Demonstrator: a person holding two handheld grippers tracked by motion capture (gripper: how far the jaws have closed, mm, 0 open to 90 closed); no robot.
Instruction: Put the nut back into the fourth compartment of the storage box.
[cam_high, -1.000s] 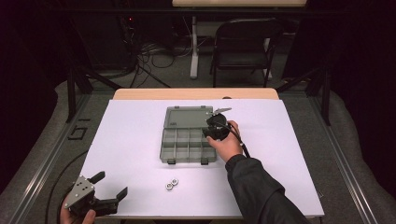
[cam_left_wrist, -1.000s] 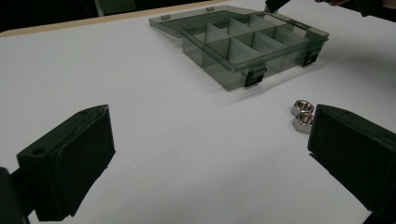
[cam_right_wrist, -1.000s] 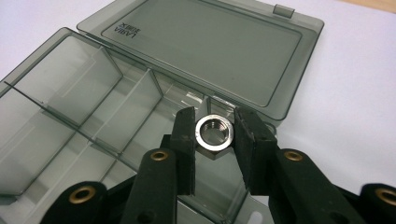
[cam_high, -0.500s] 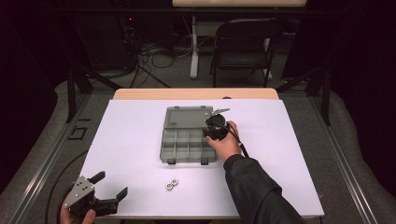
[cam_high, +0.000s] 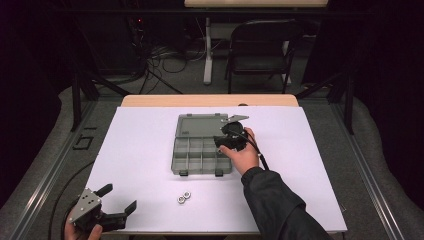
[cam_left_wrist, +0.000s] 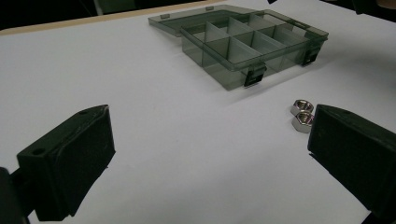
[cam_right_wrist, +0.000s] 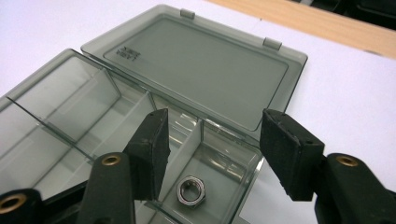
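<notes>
1. The right gripper hangs over the near right corner compartment of the organizer box, its jaws just having opened, about half apart, with nothing between them. A hex nut lies flat on the floor of that compartment, directly under the gripper. Risk: if the gripper dips as it pulls away, one jaw could catch the thin divider beside the nut or the box's outer wall and drag the light box across the counter.

2. The left gripper rests at the counter's near left corner, well apart from the box, jaws wide open and empty. Risk: it is low to the surface, so a careless sweep toward the box could knock the loose nuts rather than pick them.

3. Two more nuts lie touching each other on the counter just in front of the box's latches. Risk: closing on one is likely to nudge its neighbour, which could roll or skid off; grabbing both at once may let one slip out on the way over.

4. The box's lid lies open flat behind the compartments. Risk: a bump on its far edge could flip it up or tilt the box, spilling the placed nut.
</notes>
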